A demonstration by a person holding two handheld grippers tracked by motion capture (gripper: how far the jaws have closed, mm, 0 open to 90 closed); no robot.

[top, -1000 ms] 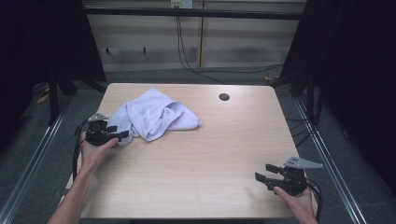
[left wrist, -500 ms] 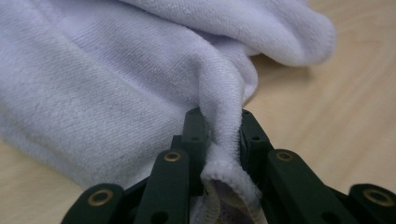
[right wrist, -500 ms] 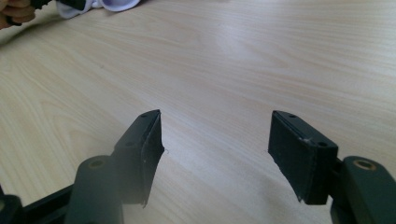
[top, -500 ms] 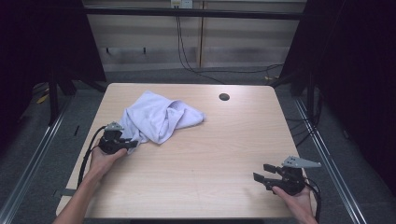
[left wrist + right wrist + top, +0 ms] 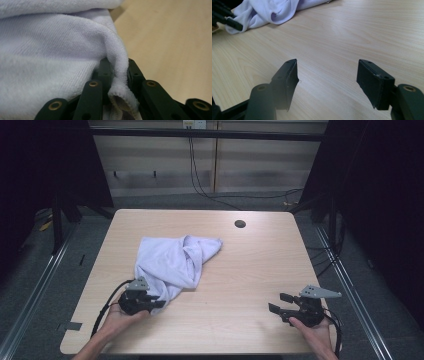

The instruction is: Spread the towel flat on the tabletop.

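White towel [image 5: 172,262] hem pinched in left gripper [image 5: 152,302] jaws

Table [image 5: 260,270] evenly lit from overhead, surroundings near black. Soft shadows, no glare. Left gripper view: towel [image 5: 50,62] sharp near the jaws, wood behind blurred. Right gripper view: jaws slightly soft.

A crumpled white towel [image 5: 172,262] lies on the light wooden table [image 5: 260,265].
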